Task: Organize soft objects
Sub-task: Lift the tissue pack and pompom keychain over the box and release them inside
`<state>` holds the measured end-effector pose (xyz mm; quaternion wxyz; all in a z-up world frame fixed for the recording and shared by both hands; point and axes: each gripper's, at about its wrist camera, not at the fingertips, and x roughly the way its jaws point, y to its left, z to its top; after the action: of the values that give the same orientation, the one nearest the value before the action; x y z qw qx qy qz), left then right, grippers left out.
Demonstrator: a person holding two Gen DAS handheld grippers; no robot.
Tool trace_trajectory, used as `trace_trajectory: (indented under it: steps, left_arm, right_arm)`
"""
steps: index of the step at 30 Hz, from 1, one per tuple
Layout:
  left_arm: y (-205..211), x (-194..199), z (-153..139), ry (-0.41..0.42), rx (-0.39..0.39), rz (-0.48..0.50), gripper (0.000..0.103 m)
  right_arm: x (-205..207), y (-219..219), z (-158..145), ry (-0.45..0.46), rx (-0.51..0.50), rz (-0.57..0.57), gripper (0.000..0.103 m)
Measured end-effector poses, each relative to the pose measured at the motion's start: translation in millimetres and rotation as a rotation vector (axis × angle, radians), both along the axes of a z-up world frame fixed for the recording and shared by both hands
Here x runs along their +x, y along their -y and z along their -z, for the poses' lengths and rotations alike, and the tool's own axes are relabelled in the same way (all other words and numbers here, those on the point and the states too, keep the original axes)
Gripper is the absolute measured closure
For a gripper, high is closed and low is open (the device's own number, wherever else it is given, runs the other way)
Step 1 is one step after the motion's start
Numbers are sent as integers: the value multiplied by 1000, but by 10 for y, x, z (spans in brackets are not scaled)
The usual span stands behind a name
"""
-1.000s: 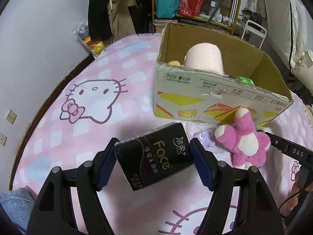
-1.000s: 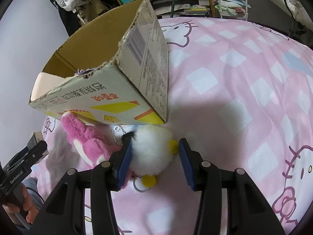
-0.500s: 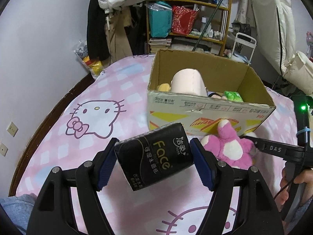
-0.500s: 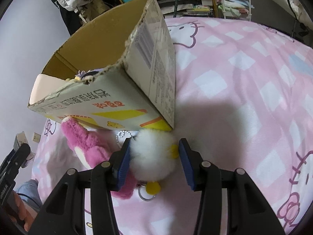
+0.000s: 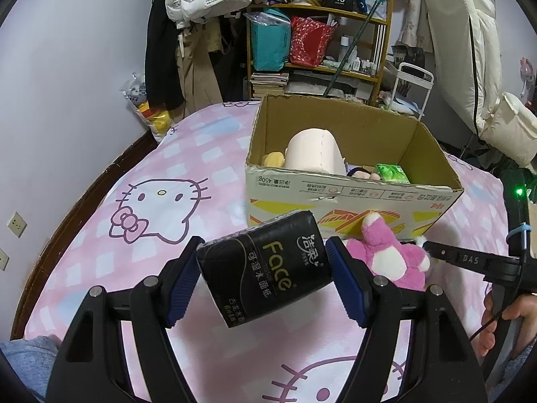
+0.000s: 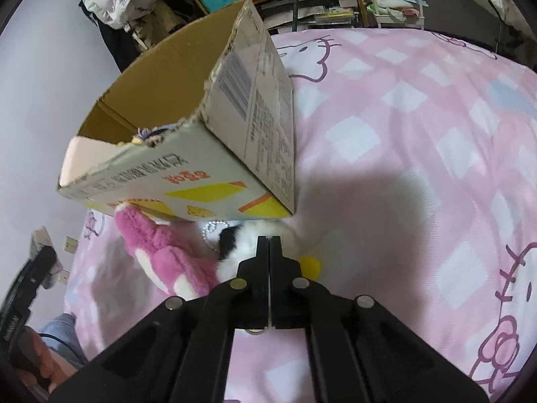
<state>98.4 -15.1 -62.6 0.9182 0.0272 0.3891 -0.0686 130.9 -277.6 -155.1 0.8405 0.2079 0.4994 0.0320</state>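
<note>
My left gripper (image 5: 265, 252) is shut on a black tissue pack (image 5: 268, 268), held tilted above the pink bed in front of the cardboard box (image 5: 352, 194). In the box lie a peach roll (image 5: 313, 151), a yellow plush (image 5: 273, 159) and a green pack (image 5: 391, 172). A pink plush toy (image 5: 389, 255) lies against the box's front wall. In the right wrist view my right gripper (image 6: 269, 240) has its jaws pressed together in the fur of a white fluffy toy (image 6: 241, 245), beside the pink plush toy (image 6: 161, 252) at the corner of the box (image 6: 235, 100).
A Hello Kitty blanket (image 5: 161, 194) covers the bed. Beyond the bed stand a wooden shelf (image 5: 302, 33) with bags, hanging clothes (image 5: 198, 0) and a white trolley (image 5: 411, 84). A person's hand (image 5: 503, 319) holds the right tool.
The right jaws, open around the white toy before, have closed on it. The left gripper has risen a little with the tissue pack, showing more of the box's inside.
</note>
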Motion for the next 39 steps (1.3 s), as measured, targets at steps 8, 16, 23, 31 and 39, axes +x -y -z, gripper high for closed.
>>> trace_trajectory:
  steps: [8,16,23,31,39]
  left_arm:
    - [-17,-26,-14,10,-4,-1,30]
    - [-25,-100,-104,58,-19,0,30]
    - [-90,-263,-350,163,-48,-2,30]
    - [-106,-320,-624,211,-32,-3,30]
    - [-93,-219,-885,268,-19,34,30]
  right_arm:
    - [-113,8,-223,84,-56,10,102]
    - [-234,-7,-485,164,-68,13,102]
    - [-498,-127,-928,321,-96,-11,102]
    - [-675,-189,-1375,472,-87,-24,102]
    - [-620,-224,-1710,587,-85,-60,102]
